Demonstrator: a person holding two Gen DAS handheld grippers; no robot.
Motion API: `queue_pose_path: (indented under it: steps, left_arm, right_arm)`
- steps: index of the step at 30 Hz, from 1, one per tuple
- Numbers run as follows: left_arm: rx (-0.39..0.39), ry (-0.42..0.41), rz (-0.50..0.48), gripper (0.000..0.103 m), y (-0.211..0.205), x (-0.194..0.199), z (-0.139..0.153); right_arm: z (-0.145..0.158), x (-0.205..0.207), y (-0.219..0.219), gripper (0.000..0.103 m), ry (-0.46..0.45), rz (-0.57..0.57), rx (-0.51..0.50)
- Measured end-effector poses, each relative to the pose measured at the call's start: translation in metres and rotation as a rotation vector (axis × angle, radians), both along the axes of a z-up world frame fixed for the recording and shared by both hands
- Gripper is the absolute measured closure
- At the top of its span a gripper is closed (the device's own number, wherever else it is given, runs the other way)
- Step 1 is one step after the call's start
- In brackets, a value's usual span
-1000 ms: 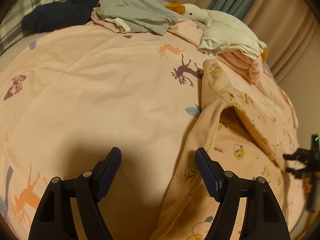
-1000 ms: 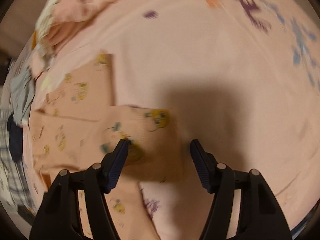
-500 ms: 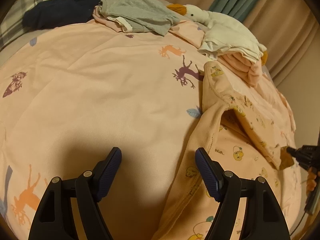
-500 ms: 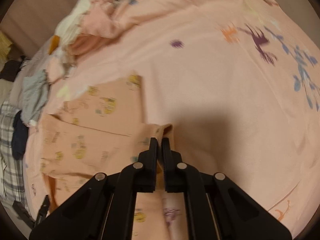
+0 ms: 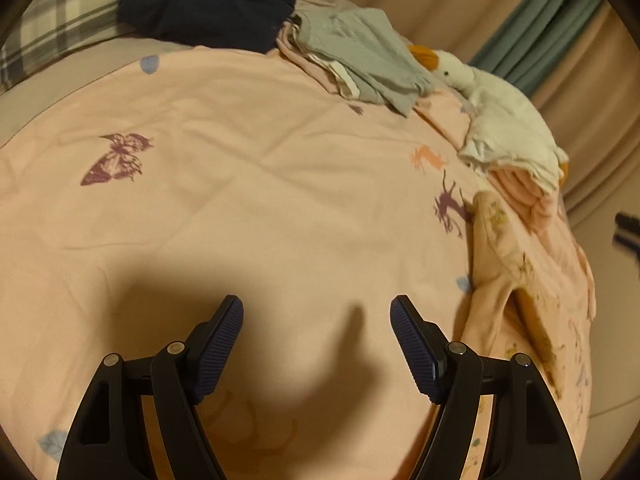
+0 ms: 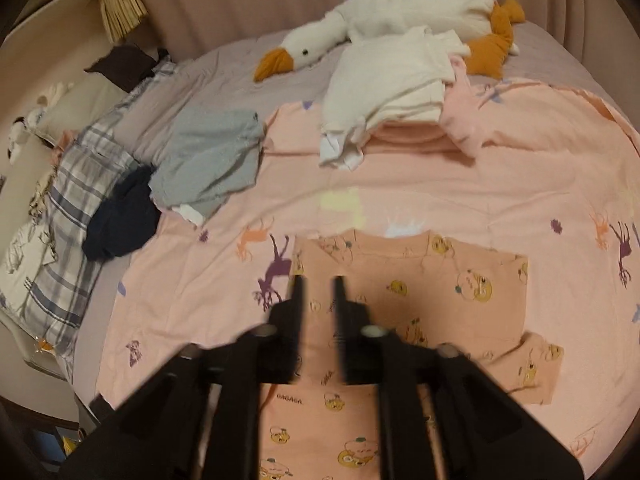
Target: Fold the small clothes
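A small peach top with yellow cartoon prints (image 6: 404, 304) lies on the pink bedspread (image 6: 440, 208), one sleeve folded in over its body. My right gripper (image 6: 318, 286) hovers over the top's left part, its jaws a narrow gap apart with nothing between them. The top also shows at the right of the left wrist view (image 5: 504, 280), rumpled. My left gripper (image 5: 316, 328) is wide open and empty over bare bedspread (image 5: 260, 200), left of the top.
A pile of white and pink clothes (image 6: 396, 92) and a plush goose (image 6: 400, 16) lie at the far side. A grey garment (image 6: 212, 160) and a dark navy one (image 6: 120, 216) lie far left by a plaid pillow (image 6: 80, 176). Curtains hang behind.
My right gripper shut on the top's sleeve, carried it inward over the body, then let go and rose. My left gripper swung left, away from the top.
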State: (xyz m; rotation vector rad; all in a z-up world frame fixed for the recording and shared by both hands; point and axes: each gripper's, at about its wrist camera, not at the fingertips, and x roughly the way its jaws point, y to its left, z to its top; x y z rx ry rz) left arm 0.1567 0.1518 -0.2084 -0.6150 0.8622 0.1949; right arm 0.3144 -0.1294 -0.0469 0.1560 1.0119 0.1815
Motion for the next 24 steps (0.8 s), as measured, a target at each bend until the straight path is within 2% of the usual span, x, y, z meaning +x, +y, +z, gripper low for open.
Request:
queue_pose_path:
  steps: [1, 2, 3, 7, 9, 11, 13, 17, 20, 24]
  left_arm:
    - [-0.010, -0.012, -0.007, 0.028, -0.001, -0.001, 0.002]
    - [-0.016, -0.023, -0.025, 0.028, -0.003, -0.002, 0.003]
    - [-0.017, -0.028, -0.040, 0.028, -0.006, -0.002, 0.004]
    - [-0.024, -0.022, -0.066, 0.028, -0.015, -0.002, 0.003]
    - [-0.056, -0.013, -0.060, 0.028, -0.017, 0.000, 0.000]
    - [-0.097, -0.010, -0.054, 0.028, -0.019, 0.001, -0.002]
    - [-0.107, -0.010, -0.055, 0.028, -0.024, 0.002, -0.003]
    - [-0.095, -0.013, -0.072, 0.028, -0.037, 0.005, 0.001]
    - [-0.153, -0.023, -0.109, 0.028, -0.044, 0.007, -0.001]
    - [-0.135, 0.000, -0.107, 0.028, -0.051, 0.012, -0.005]
  right_arm:
    - [-0.006, -0.001, -0.005, 0.062, 0.008, -0.023, 0.002]
    - [-0.013, -0.002, -0.015, 0.049, 0.020, -0.055, 0.004]
    - [-0.020, -0.002, -0.027, 0.043, 0.038, -0.097, 0.004]
    - [-0.056, -0.010, -0.094, 0.043, 0.167, -0.290, 0.040]
    - [-0.073, -0.023, -0.132, 0.043, 0.214, -0.375, 0.051]
    - [-0.086, -0.039, -0.161, 0.042, 0.243, -0.432, 0.050]
    - [-0.102, -0.056, -0.183, 0.039, 0.287, -0.483, 0.062]
    - [-0.144, -0.092, -0.221, 0.038, 0.398, -0.569, 0.203]
    - [-0.153, -0.103, -0.234, 0.038, 0.371, -0.593, 0.305]
    - [-0.145, -0.100, -0.233, 0.040, 0.215, -0.590, 0.438]
